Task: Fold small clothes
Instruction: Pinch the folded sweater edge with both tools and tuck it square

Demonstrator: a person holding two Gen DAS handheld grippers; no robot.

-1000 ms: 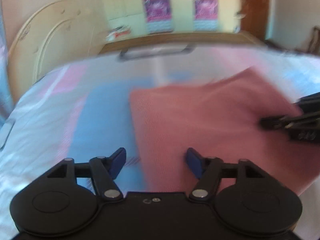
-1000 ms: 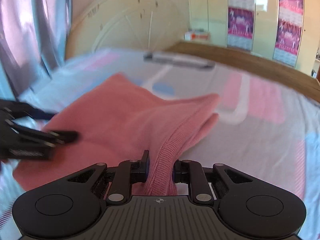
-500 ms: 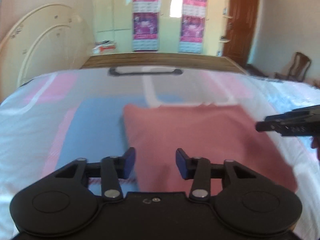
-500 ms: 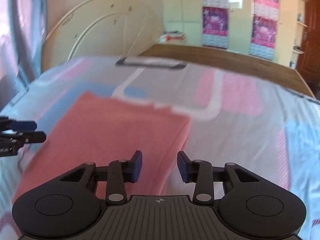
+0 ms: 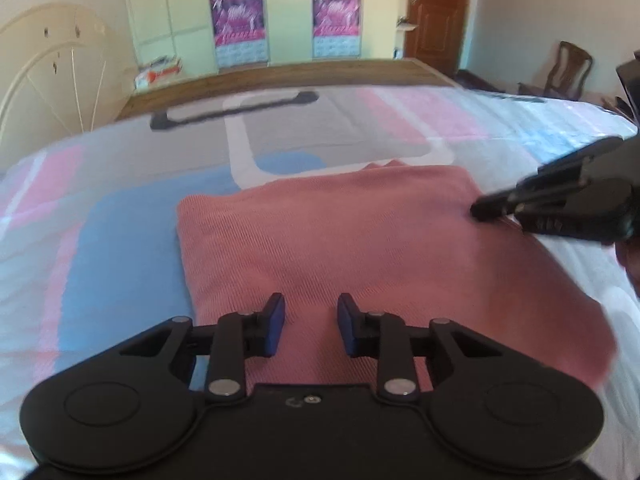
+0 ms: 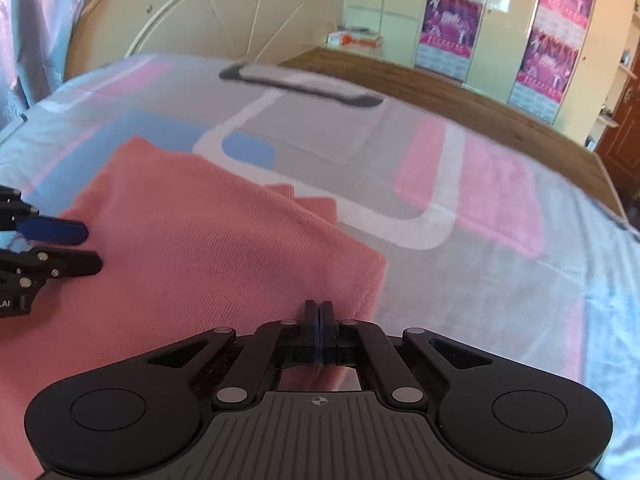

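Pink garment [image 5: 360,248] lies folded flat mid-frame on patterned bedsheet [image 5: 120,240]. Left gripper [image 5: 311,322], lower centre, jaws parted and empty over its near edge. Right gripper [image 6: 319,316], jaws pressed together, apparently empty, likely smoothing the right edge.

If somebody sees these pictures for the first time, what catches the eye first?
First, the folded pink cloth lying flat on the bed sheet, which has pink, blue and grey blocks. Next, the two black tongs over it: the left tongs open above its near edge, the right tongs shut at its right side.
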